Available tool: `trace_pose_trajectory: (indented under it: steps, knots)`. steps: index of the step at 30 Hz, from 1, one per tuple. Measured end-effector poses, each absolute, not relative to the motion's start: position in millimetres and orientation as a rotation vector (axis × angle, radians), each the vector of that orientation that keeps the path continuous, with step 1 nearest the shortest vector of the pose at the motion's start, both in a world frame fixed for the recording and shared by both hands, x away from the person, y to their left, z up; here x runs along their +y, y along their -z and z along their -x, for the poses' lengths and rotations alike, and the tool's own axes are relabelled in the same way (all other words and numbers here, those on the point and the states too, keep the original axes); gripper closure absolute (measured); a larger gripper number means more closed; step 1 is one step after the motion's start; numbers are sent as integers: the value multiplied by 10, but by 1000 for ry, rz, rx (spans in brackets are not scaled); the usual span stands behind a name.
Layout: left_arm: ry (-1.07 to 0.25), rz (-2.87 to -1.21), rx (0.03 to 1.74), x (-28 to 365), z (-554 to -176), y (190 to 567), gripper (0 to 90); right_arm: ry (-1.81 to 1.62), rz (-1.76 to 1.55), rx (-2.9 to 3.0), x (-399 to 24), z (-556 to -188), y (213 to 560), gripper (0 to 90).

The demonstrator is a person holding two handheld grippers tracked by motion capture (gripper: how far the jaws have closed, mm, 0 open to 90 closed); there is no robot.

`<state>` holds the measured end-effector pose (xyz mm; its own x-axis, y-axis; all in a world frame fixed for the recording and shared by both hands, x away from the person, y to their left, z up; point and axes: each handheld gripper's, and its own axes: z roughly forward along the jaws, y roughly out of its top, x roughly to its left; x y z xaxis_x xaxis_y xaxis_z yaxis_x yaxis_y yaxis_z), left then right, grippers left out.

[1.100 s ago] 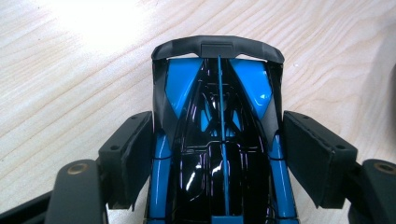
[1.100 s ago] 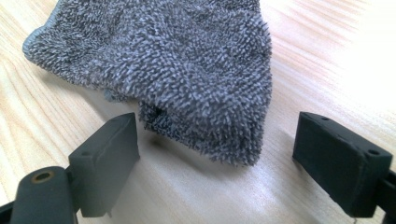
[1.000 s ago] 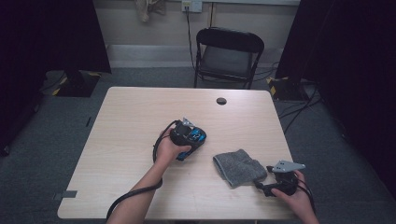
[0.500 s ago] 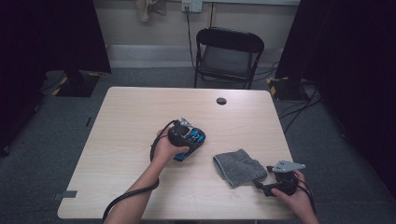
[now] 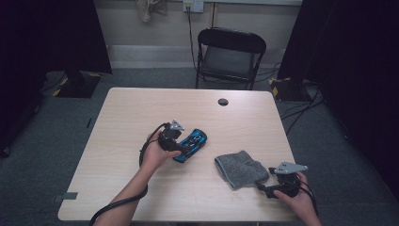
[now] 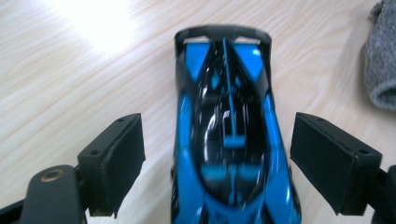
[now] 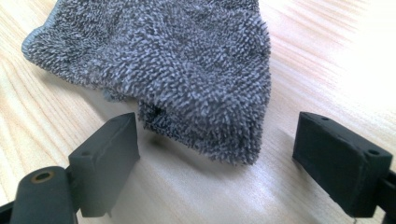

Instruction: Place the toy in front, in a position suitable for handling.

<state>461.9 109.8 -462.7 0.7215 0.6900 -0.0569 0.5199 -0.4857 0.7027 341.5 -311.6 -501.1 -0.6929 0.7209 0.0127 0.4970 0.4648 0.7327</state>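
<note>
Table (image 5: 141, 117) of pale wood carries everything. Toward its near right lies a grey cloth (image 5: 241, 168), folded and fluffy; the right gripper (image 5: 261, 187) sits at the cloth's near corner, jaws spread wide to either side of that corner, pads clear of the fabric. Left of the cloth, near the table's middle, rests a blue and black toy car (image 5: 192, 145), its long axis slanting from near left to far right. The left gripper (image 6: 217, 161) straddles the car's near-left end; its jaws have just been opening and stand apart from the car's flanks, a gap showing on both sides.
</note>
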Motion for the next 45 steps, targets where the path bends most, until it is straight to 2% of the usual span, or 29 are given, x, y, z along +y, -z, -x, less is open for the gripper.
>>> trace_pose_trajectory:
  steps: [12, 14, 30, 36, 45]
  knots:
    - [-311, -2205, 893, 1339, -4287, 4803, 182, -1059, -1042, 2414, -3117, -3416, 5012, 134]
    - [-336, -2216, 882, 1337, -4260, 4857, 160, -1060, -1044, 2411, -3117, -3417, 5013, 134]
    - [-366, -2177, 877, 1262, -4258, 5007, 158, -1056, -1044, 2412, -3116, -3416, 5012, 134]
    - [-361, -2172, 840, 1301, -4263, 5006, 233, -1055, -1044, 2411, -3116, -3413, 5011, 136]
    - [-326, -2195, 792, 1406, -4300, 4998, 235, -1017, -982, 2472, -3126, -3346, 4850, 144]
